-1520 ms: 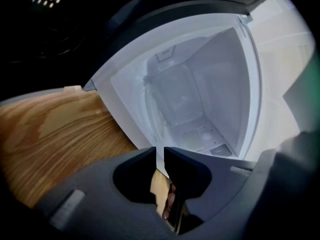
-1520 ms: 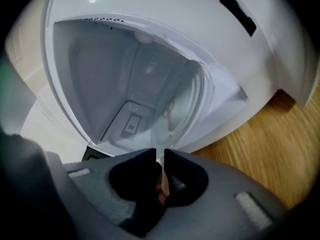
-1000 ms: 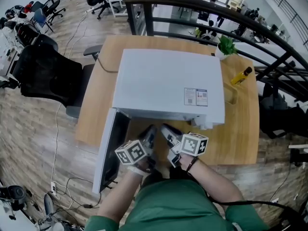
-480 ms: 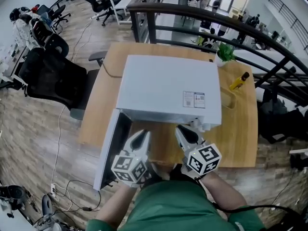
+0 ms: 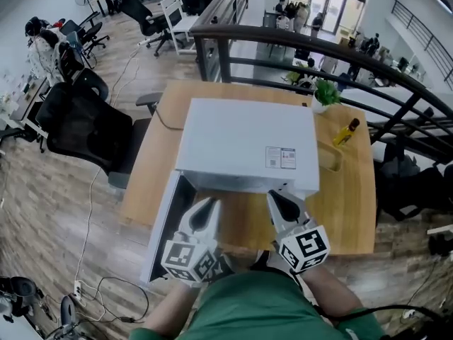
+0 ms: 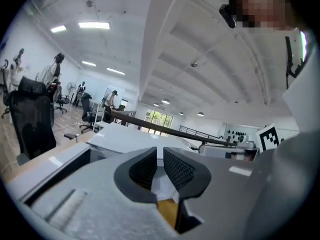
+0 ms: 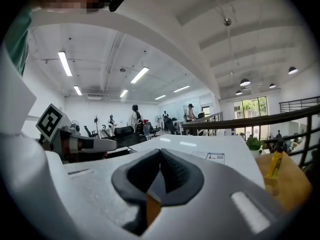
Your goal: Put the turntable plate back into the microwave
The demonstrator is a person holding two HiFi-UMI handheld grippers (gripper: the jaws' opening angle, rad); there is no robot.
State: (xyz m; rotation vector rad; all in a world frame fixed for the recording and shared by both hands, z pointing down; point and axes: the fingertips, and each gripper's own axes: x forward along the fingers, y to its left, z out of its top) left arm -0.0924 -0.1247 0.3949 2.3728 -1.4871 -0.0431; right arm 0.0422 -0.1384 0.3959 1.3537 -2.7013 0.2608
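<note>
The white microwave (image 5: 244, 144) stands on the wooden table (image 5: 347, 211) with its door (image 5: 164, 225) swung open at the left. No turntable plate shows in any view, and the cavity is hidden from above. My left gripper (image 5: 204, 207) hovers in front of the microwave's left half; its jaws (image 6: 160, 155) stand a narrow gap apart with nothing between them. My right gripper (image 5: 280, 201) hovers in front of the right half. Its jaws (image 7: 160, 155) have just been closing and now meet, empty. Both point nearly level over the microwave's top (image 7: 200, 151).
A small potted plant (image 5: 325, 91) and a yellow bottle (image 5: 345, 132) stand on the table at the far right. A black office chair (image 5: 85, 129) is left of the table. A dark railing (image 5: 283, 41) runs behind it. Cables lie on the wooden floor.
Both grippers have risen from in front of the microwave's opening and rolled, so they now point forward side by side. The right jaws have come together.
</note>
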